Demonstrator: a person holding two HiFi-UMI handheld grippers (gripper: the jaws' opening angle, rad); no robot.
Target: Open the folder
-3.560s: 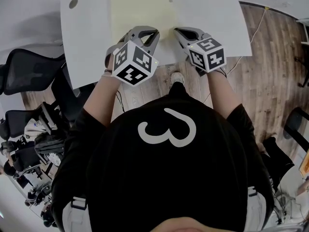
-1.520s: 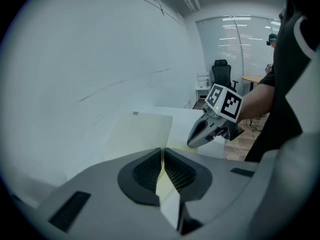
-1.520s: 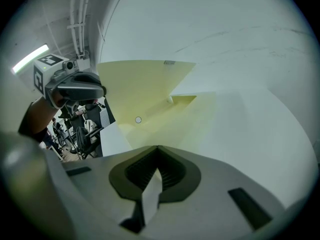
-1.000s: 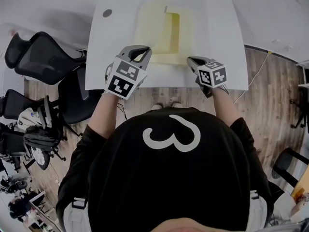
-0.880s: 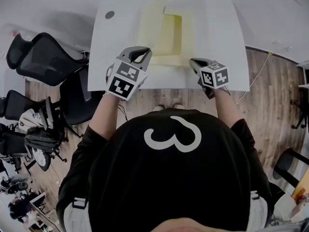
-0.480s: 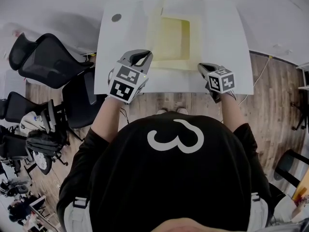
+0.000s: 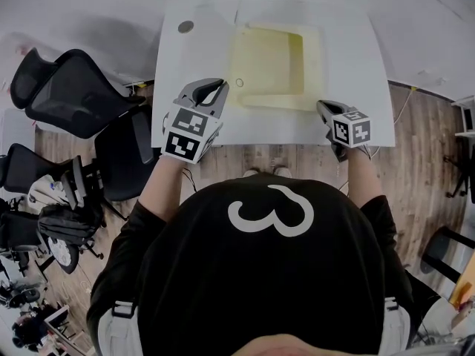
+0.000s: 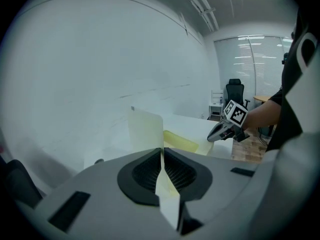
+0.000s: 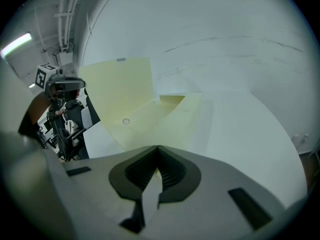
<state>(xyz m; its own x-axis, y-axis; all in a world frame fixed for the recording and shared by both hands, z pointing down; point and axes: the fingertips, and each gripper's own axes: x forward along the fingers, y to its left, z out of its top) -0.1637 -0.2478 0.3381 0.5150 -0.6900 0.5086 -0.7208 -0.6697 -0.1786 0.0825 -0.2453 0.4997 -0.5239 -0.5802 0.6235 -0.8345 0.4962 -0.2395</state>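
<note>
Both grippers were clenched on the folder (image 7: 271, 61): our left gripper (image 8: 162, 156) pinched the pale yellow cover (image 8: 145, 129), which stood upright ahead of its jaws, while our right gripper (image 9: 157, 156) pinched the folder's near corner. Between and beyond them the folder lay open on the white table (image 7: 352, 65). Black chairs (image 7: 70, 87) stood well off to the left gripper's left.
</note>
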